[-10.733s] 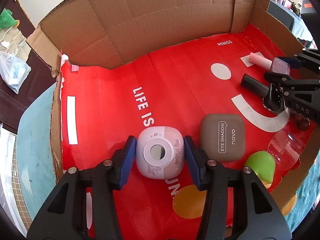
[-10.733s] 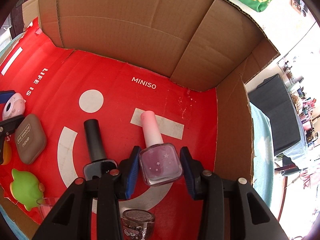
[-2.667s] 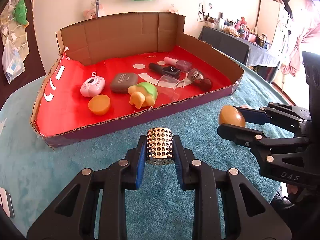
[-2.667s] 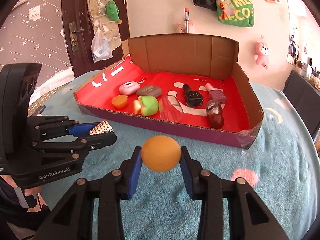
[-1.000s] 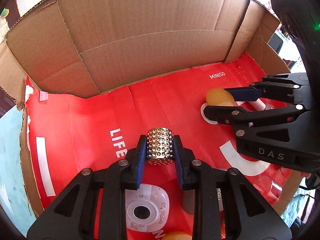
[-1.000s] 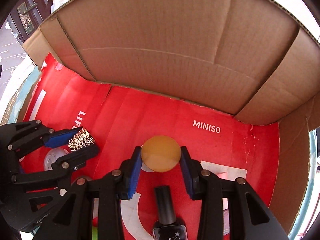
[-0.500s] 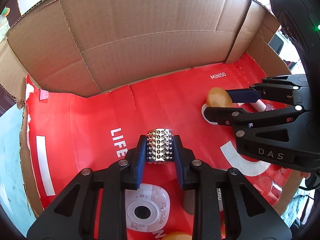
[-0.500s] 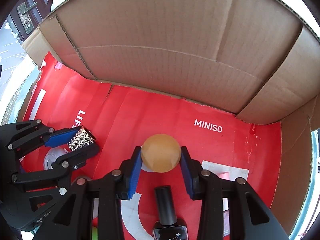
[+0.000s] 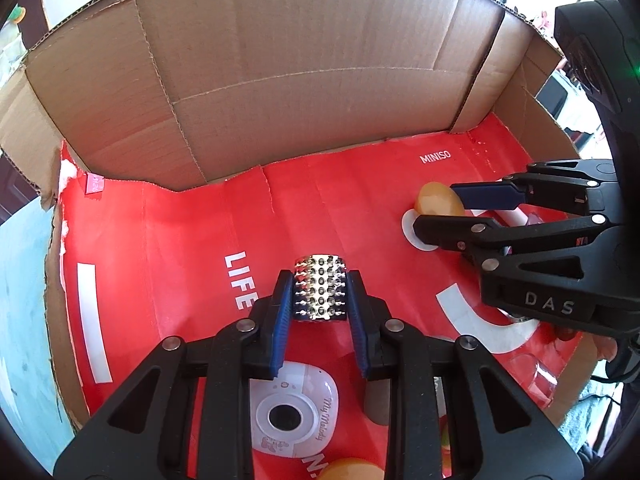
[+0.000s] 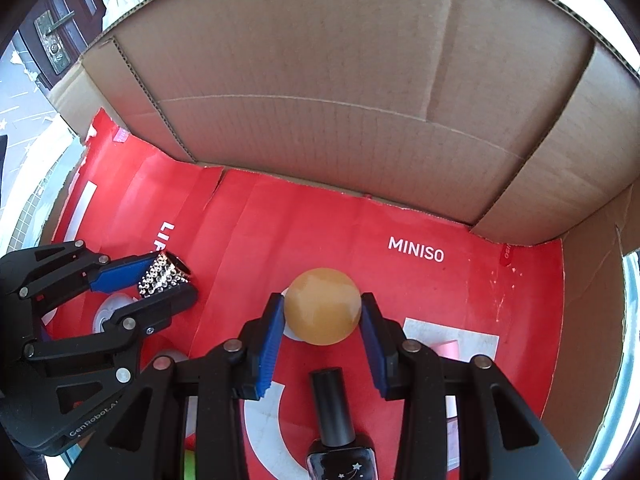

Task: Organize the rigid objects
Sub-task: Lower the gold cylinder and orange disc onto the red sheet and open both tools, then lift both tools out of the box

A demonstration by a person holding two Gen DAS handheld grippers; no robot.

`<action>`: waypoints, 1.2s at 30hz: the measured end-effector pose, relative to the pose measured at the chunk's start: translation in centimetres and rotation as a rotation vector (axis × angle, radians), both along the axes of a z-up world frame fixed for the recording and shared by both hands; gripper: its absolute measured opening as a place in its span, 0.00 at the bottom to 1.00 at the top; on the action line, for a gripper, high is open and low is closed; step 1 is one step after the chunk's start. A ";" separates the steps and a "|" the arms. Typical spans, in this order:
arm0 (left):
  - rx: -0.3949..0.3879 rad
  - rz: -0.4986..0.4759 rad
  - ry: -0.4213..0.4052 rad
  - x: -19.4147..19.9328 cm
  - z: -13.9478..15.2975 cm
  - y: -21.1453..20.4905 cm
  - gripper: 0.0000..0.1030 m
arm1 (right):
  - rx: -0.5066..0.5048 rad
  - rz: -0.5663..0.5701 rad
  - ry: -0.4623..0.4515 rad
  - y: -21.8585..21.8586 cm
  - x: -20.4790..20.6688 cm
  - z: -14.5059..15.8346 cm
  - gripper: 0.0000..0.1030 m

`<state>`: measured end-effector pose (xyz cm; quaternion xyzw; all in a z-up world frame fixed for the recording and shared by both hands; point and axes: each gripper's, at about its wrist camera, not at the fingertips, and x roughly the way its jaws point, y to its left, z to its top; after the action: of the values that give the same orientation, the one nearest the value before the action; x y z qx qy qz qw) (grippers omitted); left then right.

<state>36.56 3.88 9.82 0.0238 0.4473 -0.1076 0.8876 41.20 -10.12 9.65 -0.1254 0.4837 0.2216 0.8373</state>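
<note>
Cardboard box (image 9: pixel 304 92): corrugated brown walls, glossy red printed floor.
Left gripper (image 9: pixel 319 300): clamped on studded metallic cylinder (image 9: pixel 320 292), low over floor mid-box.
Right gripper (image 10: pixel 322 312): clamped on smooth amber ball (image 10: pixel 322 306), near "MINISO" print.
White round-cornered case (image 9: pixel 296 412), black nail polish bottle (image 10: pixel 338 428): lying on floor.

Studded cylinder (image 9: pixel 319 293) and orange ball (image 10: pixel 322 306) over the red box floor (image 9: pixel 168 240).
Both are sitting clamped between blue fingers (image 9: pixel 280 320), cylinder upright.
</note>
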 end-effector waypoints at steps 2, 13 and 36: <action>-0.008 -0.002 -0.011 -0.4 0.2 0.0 0.25 | 0.014 -0.004 -0.007 -0.4 -0.1 0.3 0.41; -0.051 0.014 -0.157 -5.0 3.4 0.6 0.72 | 0.072 -0.022 -0.085 -2.8 -2.6 3.7 0.49; -0.045 0.124 -0.502 -21.5 5.4 -2.0 0.92 | 0.267 -0.116 -0.453 -12.7 -23.8 7.5 1.00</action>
<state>15.09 1.88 15.26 0.0024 0.2111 -0.0540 0.9760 17.37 -22.81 17.14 -0.0326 0.2568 0.2013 0.9447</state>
